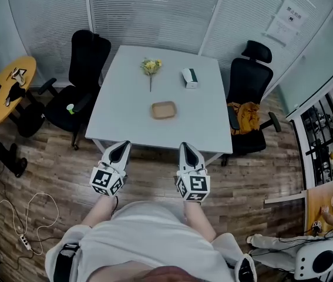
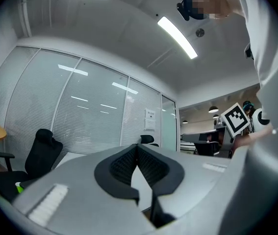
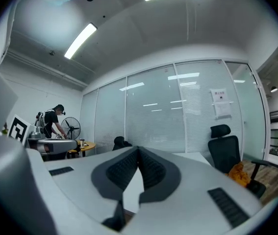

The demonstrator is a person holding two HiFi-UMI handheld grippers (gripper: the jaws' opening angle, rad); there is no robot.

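Note:
My left gripper (image 1: 121, 146) and right gripper (image 1: 187, 147) hover side by side over the wooden floor, just short of the near edge of a white table (image 1: 125, 113). Both are shut with nothing between the jaws; in each gripper view the dark ribbed pads meet at the tip: left gripper (image 2: 138, 146), right gripper (image 3: 139, 149). On the table lie a small wooden tray (image 1: 164, 110) nearest the grippers, a yellow flower sprig (image 1: 151, 67) and a white tissue box (image 1: 189, 77) farther back.
Black office chairs stand at the table's left (image 1: 81, 78) and right (image 1: 249, 93); the right one holds an orange bundle (image 1: 245, 115). A yellow round table (image 1: 7, 90) is at far left. A power strip with cable (image 1: 24, 239) lies on the floor.

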